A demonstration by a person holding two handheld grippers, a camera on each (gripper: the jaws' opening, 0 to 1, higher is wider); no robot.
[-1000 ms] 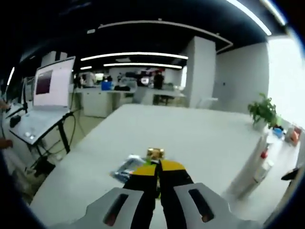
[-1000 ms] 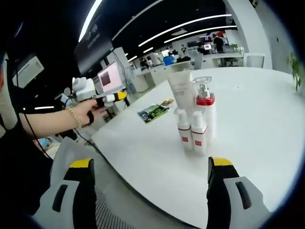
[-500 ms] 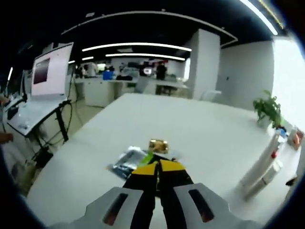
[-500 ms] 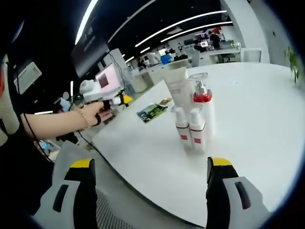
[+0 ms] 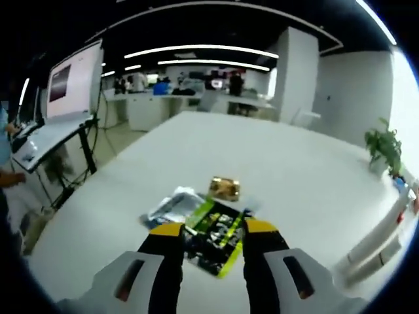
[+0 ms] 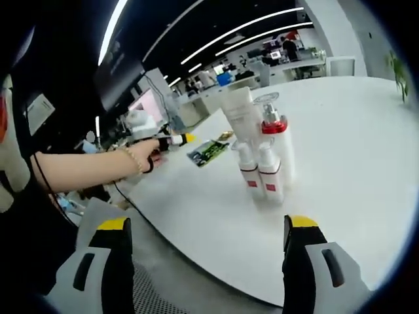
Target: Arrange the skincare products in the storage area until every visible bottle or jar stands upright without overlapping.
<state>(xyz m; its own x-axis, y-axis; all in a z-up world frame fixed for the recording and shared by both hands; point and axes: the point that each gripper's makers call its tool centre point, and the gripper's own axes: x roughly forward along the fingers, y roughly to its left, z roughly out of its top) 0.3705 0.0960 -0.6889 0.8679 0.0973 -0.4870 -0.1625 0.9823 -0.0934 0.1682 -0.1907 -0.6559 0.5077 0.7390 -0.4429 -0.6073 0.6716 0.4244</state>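
Four white skincare products stand upright in a tight cluster on the white table (image 6: 340, 170): a tall tube (image 6: 239, 114), a pump bottle with a red collar (image 6: 275, 134) and two small red-labelled bottles (image 6: 250, 175) (image 6: 270, 180). The same cluster (image 5: 376, 239) appears at the right edge of the left gripper view. A green-and-black sachet (image 5: 213, 237) lies flat between the jaws of my open left gripper (image 5: 214, 229), with a gold packet (image 5: 224, 188) and a silver packet (image 5: 171, 206) just beyond. My right gripper (image 6: 206, 226) hangs wide open off the table's near edge, apart from the bottles.
A person's hand (image 6: 139, 160) holds the left gripper (image 6: 163, 139) near the green sachet (image 6: 208, 152). A screen on a stand (image 5: 72, 91) stands left of the table. A potted plant (image 5: 386, 145) sits at the far right. Office desks line the background.
The left gripper's jaws have gone from shut to open, and it has moved closer over the sachets. The right gripper stays open and has hardly shifted.
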